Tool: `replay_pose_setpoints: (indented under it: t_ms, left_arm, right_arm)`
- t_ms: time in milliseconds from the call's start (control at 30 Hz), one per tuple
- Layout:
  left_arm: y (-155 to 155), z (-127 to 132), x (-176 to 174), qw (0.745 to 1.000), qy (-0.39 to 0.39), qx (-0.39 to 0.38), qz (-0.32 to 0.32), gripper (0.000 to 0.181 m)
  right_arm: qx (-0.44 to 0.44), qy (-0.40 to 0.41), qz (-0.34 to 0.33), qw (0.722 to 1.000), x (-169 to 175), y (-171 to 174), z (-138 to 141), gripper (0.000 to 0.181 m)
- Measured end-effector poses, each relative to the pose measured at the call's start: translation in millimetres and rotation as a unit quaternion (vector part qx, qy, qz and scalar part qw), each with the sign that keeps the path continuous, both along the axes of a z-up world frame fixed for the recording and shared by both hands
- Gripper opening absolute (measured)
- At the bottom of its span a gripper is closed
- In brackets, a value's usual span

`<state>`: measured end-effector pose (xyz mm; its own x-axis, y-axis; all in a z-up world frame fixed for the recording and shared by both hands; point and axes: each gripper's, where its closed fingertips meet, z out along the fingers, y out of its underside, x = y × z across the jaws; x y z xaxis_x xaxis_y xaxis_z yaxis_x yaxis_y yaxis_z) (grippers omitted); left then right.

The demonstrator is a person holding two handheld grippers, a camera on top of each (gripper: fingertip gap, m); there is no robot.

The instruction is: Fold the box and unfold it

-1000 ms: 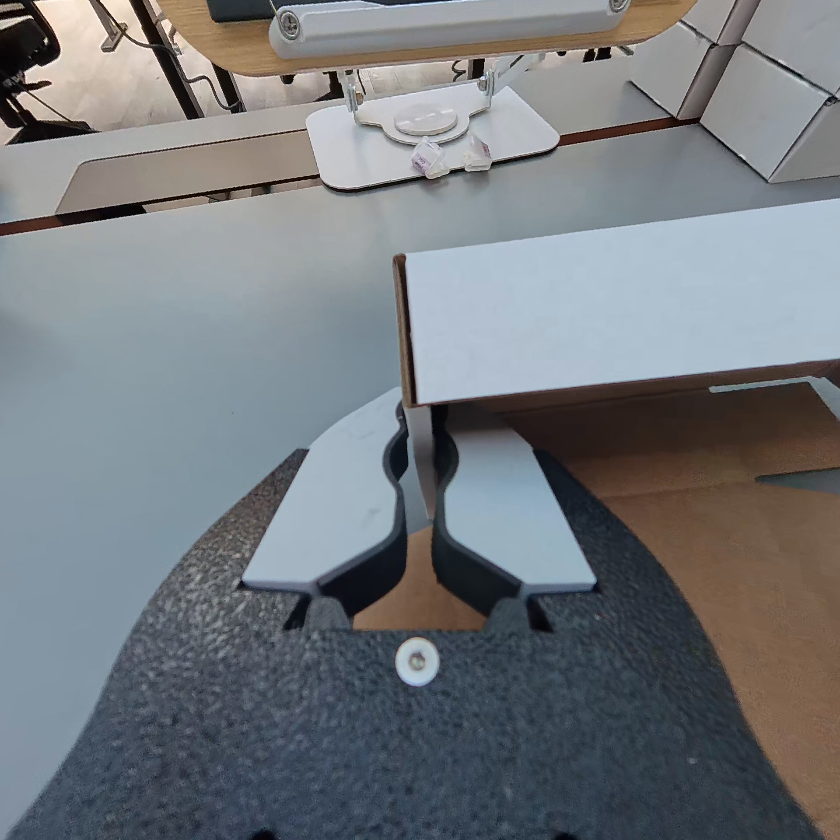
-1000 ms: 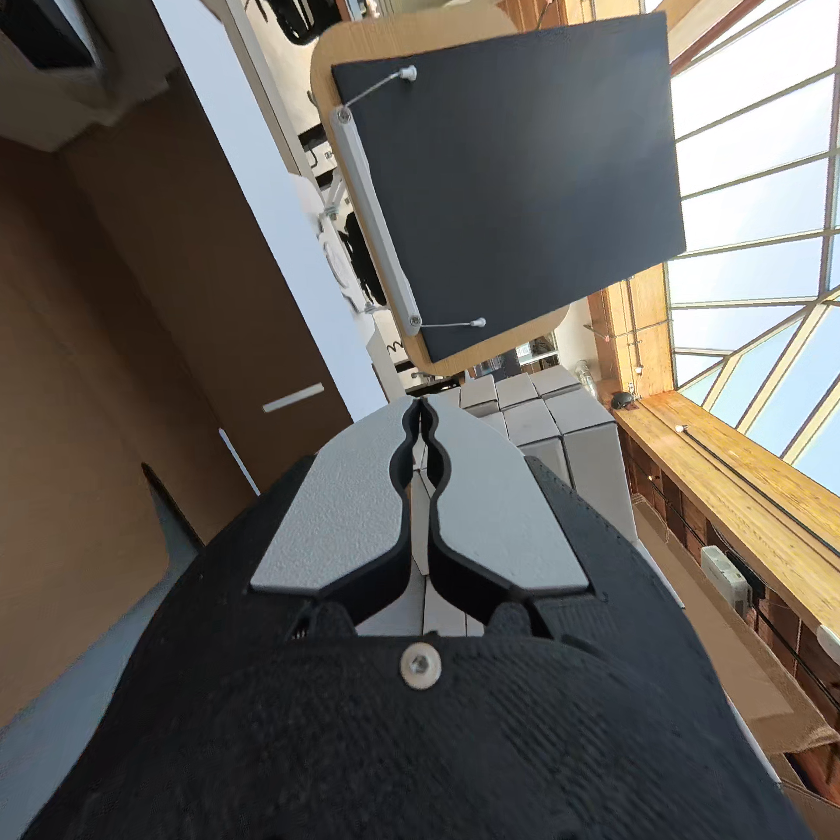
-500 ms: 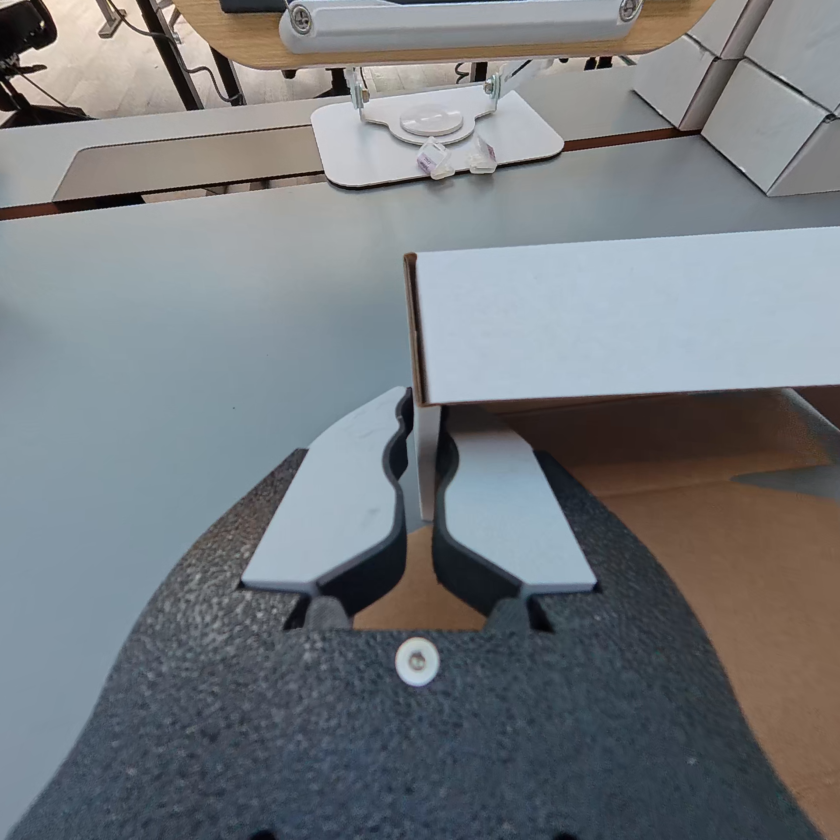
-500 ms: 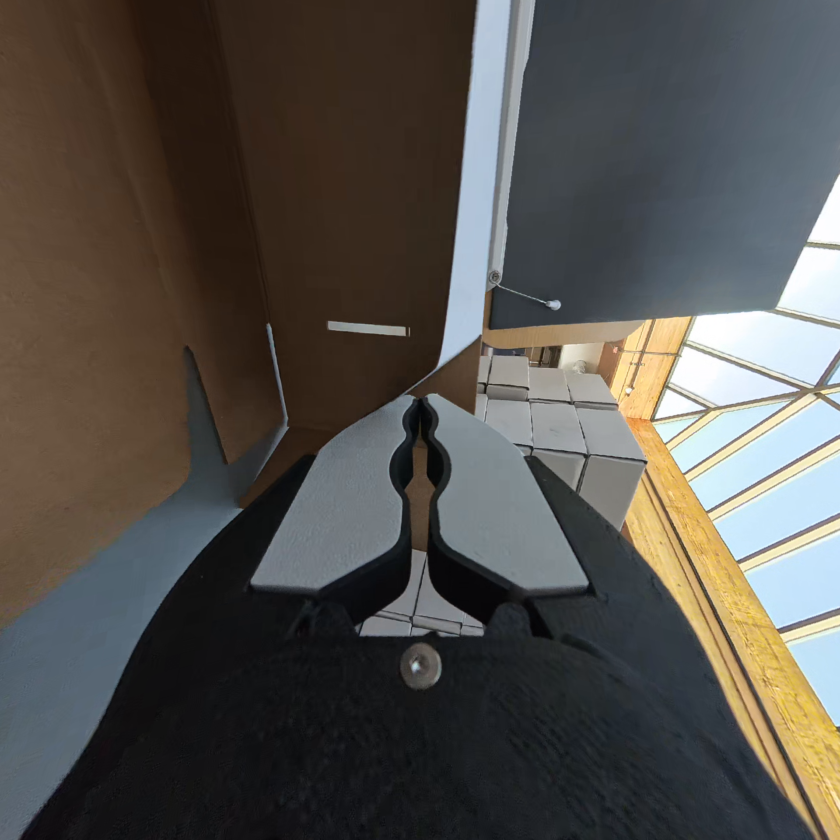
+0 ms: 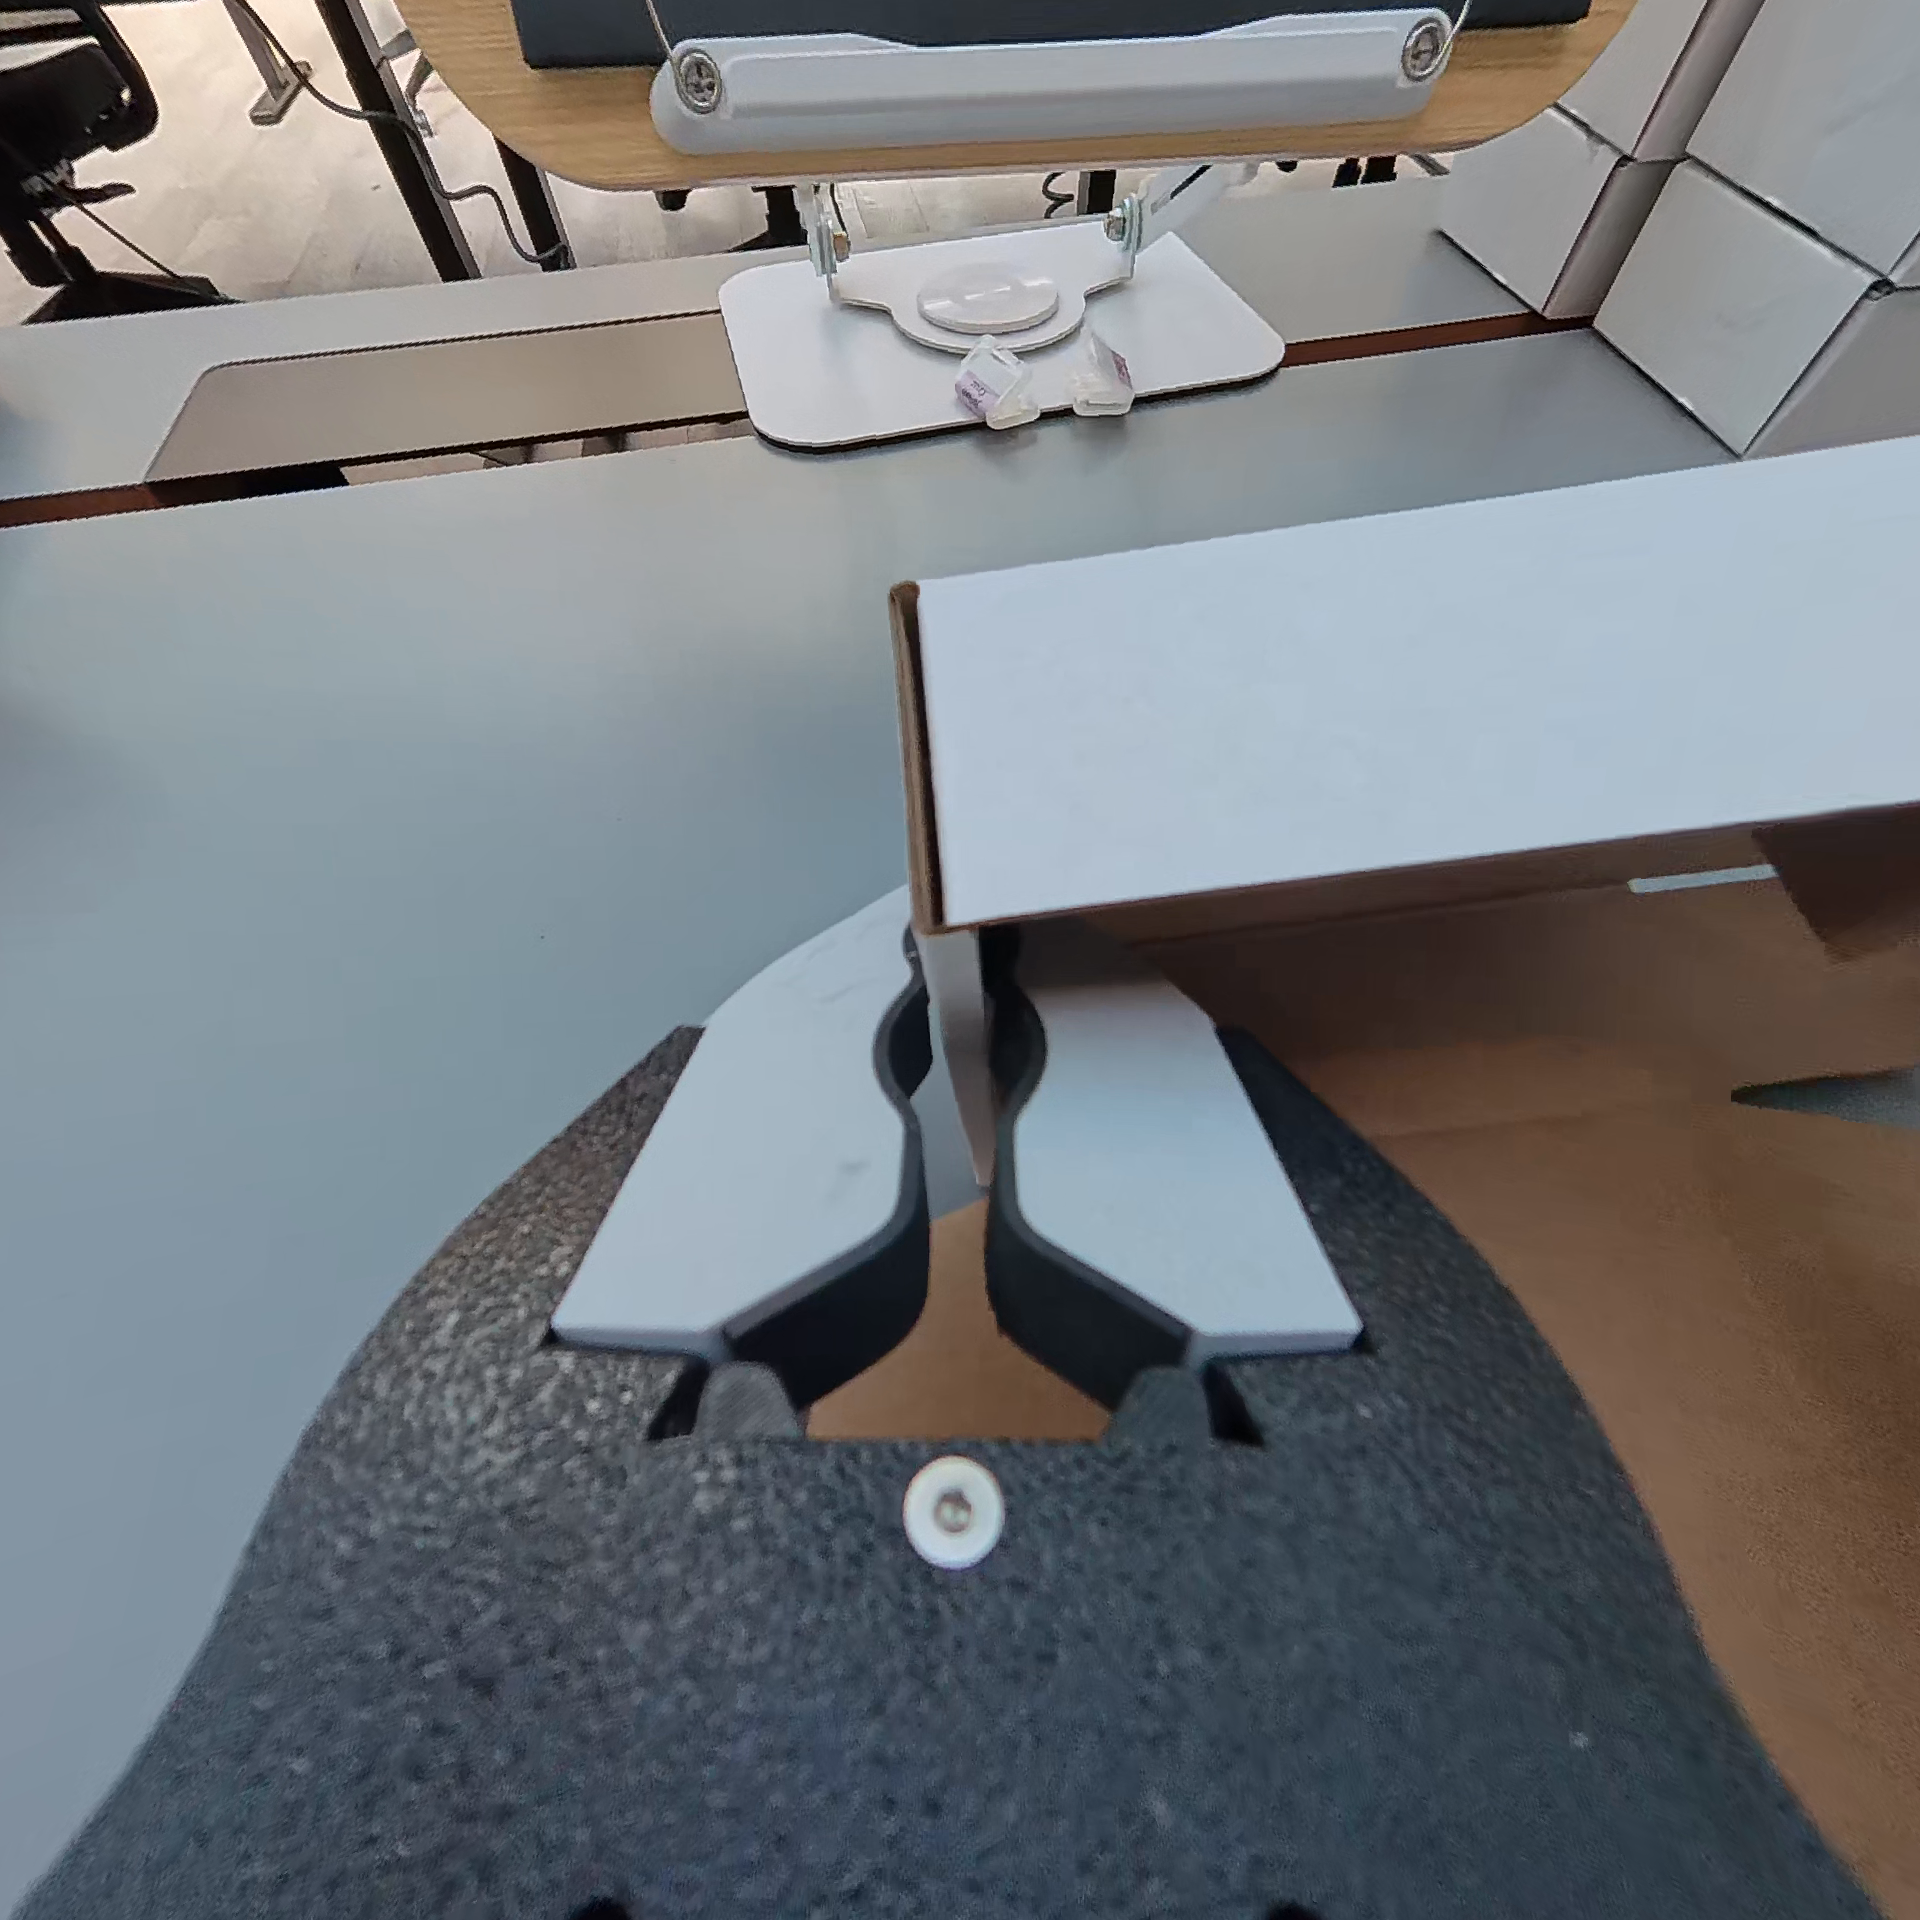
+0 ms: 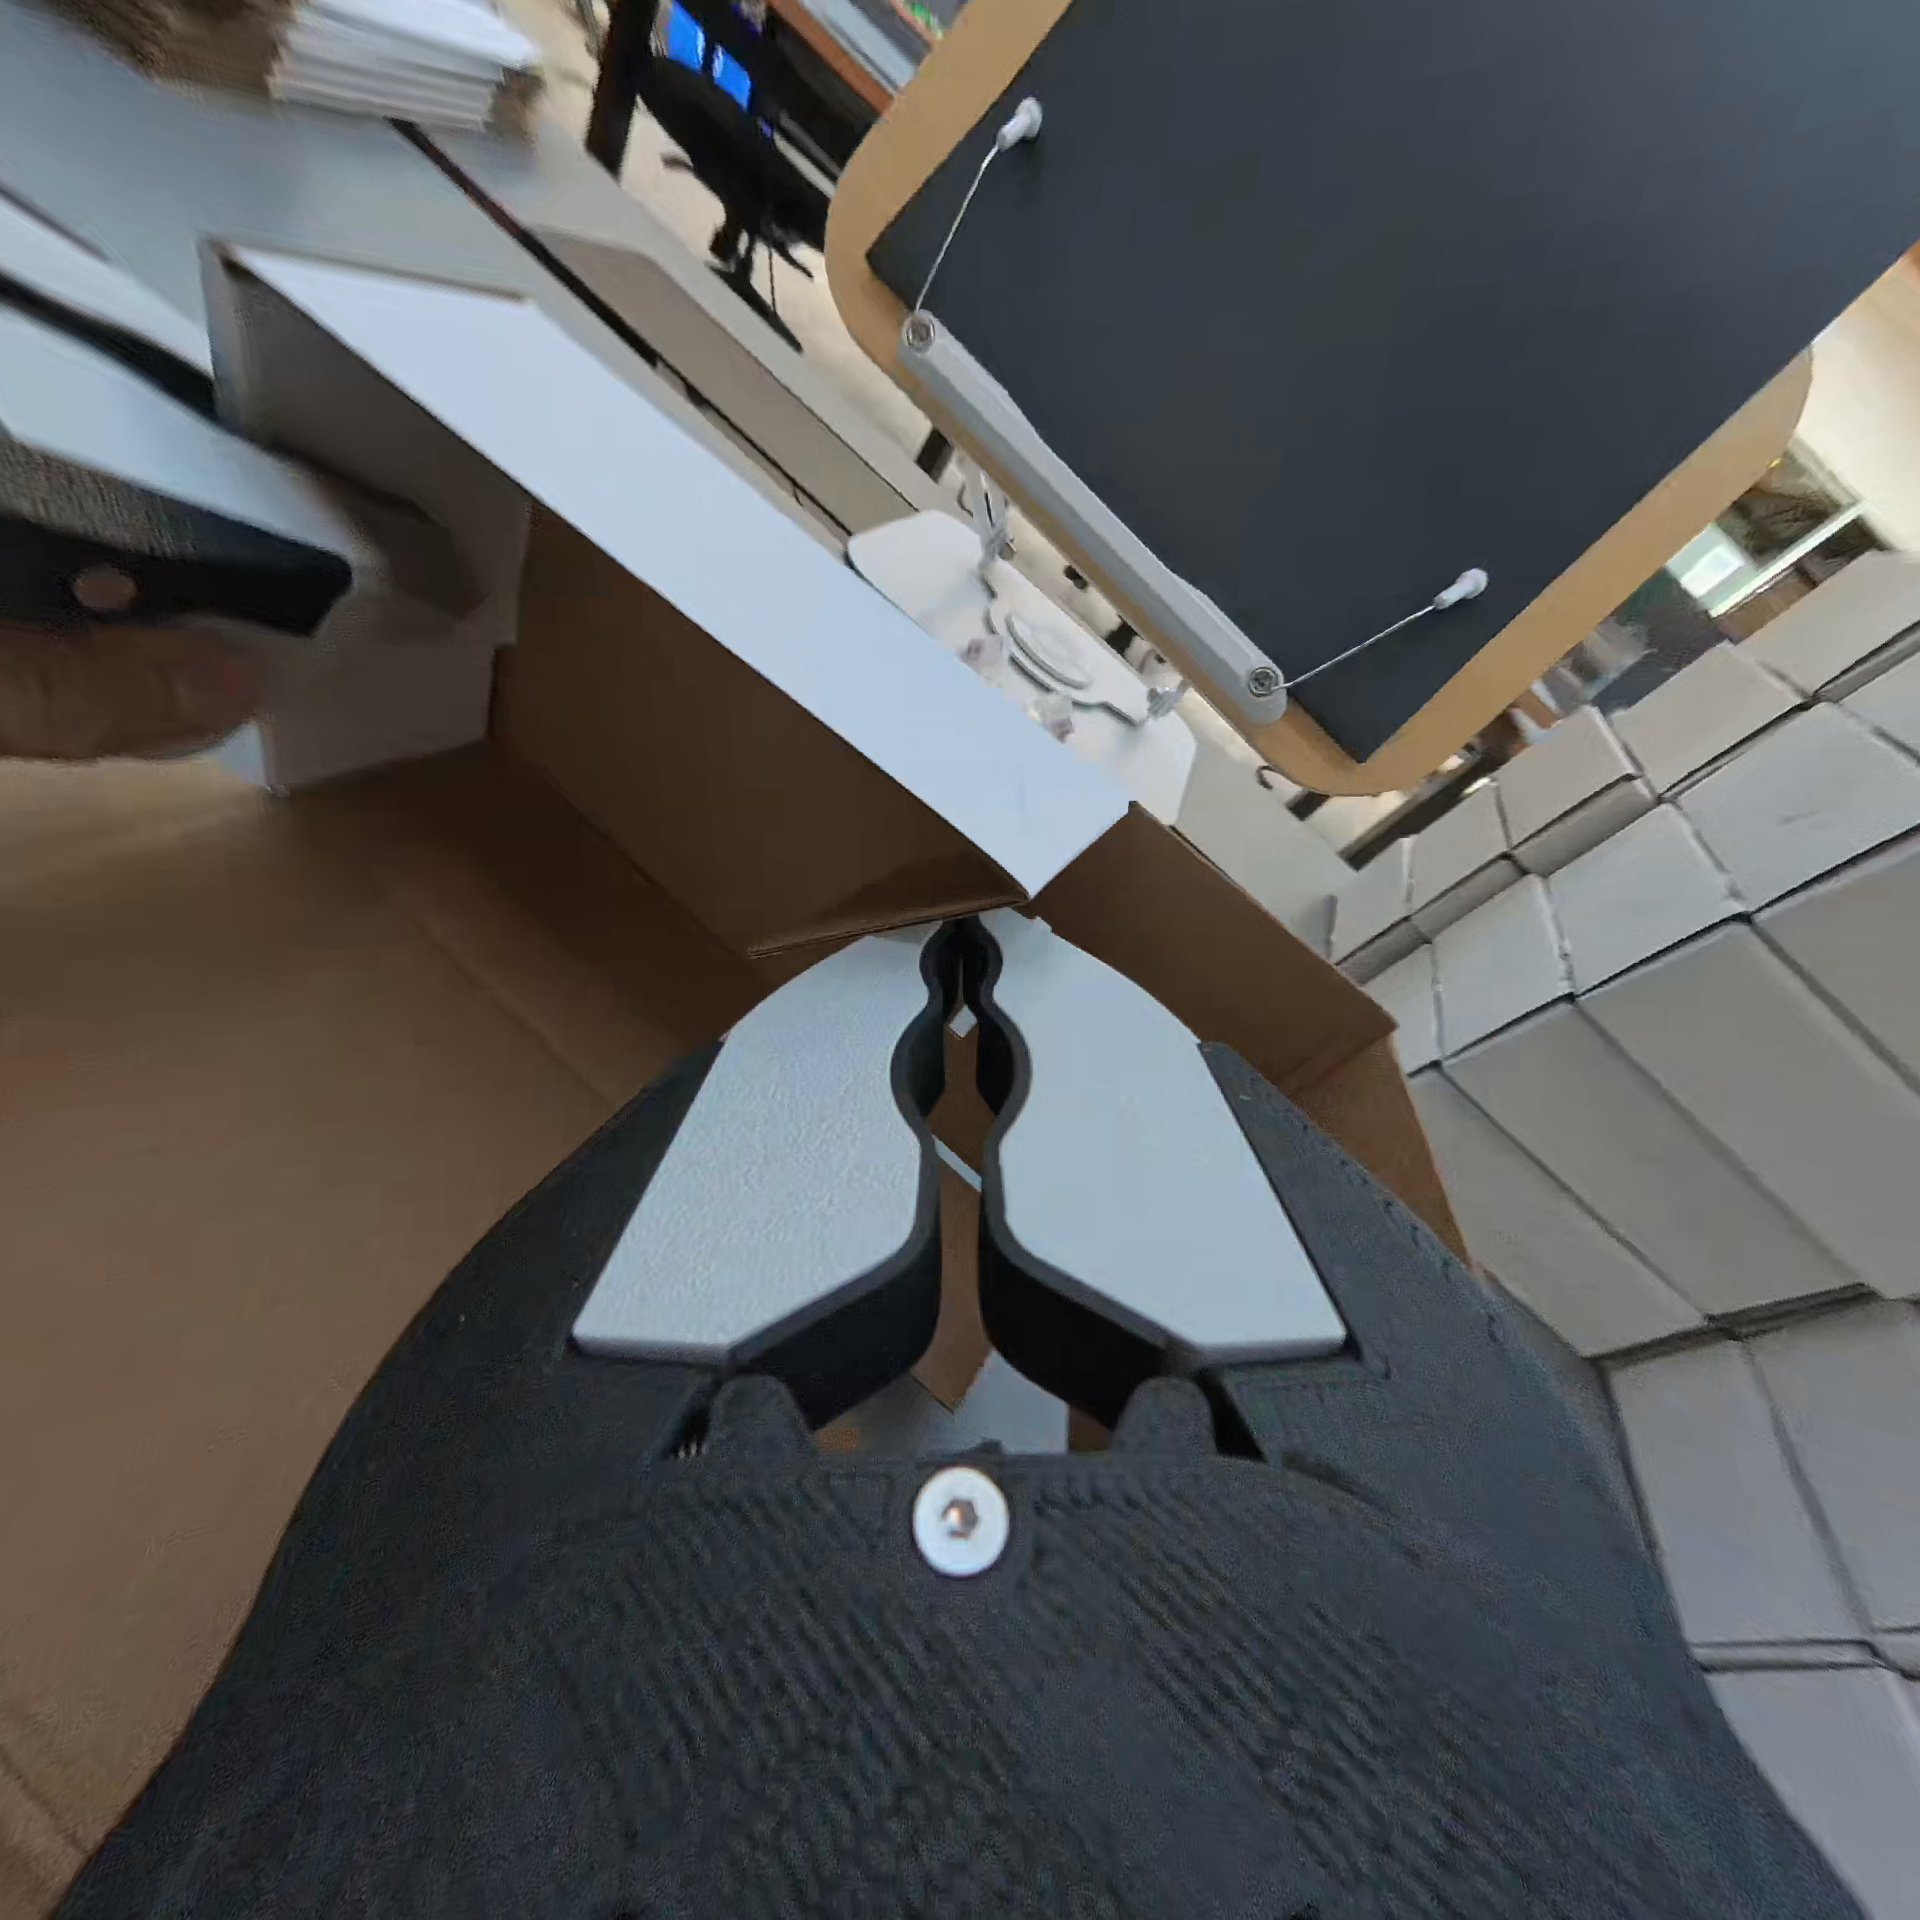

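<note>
Cardboard box (image 5: 1403, 727) sits centre-right of frame, long axis running left-right, your left gripper (image 5: 961, 956) clenched on its near-left flap, right gripper (image 6: 966, 951) pinching the opposite corner.

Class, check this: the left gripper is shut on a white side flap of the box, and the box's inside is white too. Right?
Not quite. The left gripper is shut on a white flap of the box, but the inside is brown, not white, as the left wrist view shows.
</note>
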<state>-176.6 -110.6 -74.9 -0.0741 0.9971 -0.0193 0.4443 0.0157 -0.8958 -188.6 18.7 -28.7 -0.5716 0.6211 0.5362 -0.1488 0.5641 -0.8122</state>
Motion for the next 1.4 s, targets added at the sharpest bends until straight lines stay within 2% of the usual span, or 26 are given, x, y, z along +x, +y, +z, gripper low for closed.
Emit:
replay_pose_setpoints:
  t_ms: [133,333,533,767,933,1033,1100,1167,1267,1400]
  left_arm:
    - [3.0,2.7,4.1,0.998,-0.003,-0.060,-0.002,0.008]
    - [5.7,2.3,4.2,0.991,-0.006,-0.130,0.002,0.008]
    - [14.2,-1.0,4.1,0.988,-0.009,-0.153,-0.012,0.010]
    - [18.8,-1.6,2.7,0.989,-0.008,-0.150,-0.017,0.010]
    - [10.0,7.9,0.4,0.999,0.022,-0.022,0.009,0.008]
    - [-6.5,14.4,1.8,0.998,0.044,0.021,0.041,0.006]
    - [-13.2,13.9,2.3,0.996,0.052,0.044,0.054,0.005]
    - [-20.7,14.8,1.9,0.994,0.059,0.066,0.069,0.005]
    - [-24.5,11.9,-1.1,0.992,0.053,0.091,0.073,0.005]
    - [-23.6,20.1,-0.6,0.989,0.068,0.115,0.071,0.005]
  right_arm:
    - [-0.125,-0.065,0.030,0.990,0.8,-3.6,8.1,0.000]
    - [-0.170,-0.120,0.055,0.977,2.8,-3.5,6.6,0.000]
    - [-0.179,-0.141,0.085,0.970,0.1,-1.5,16.3,0.000]
    - [-0.136,-0.159,0.102,0.973,4.0,4.9,9.0,0.000]
    - [-0.164,-0.159,0.039,0.973,7.0,40.4,10.3,0.000]
    - [-0.218,-0.208,0.017,0.953,17.4,61.2,7.4,0.000]
    - [-0.285,-0.239,0.034,0.928,30.2,64.7,8.7,0.000]
    - [-0.312,-0.282,0.036,0.907,36.2,63.7,-2.8,0.000]
    - [-0.331,-0.339,0.006,0.880,29.6,62.7,-27.1,0.000]
    - [-0.400,-0.402,-0.004,0.824,17.0,58.1,-38.7,0.000]
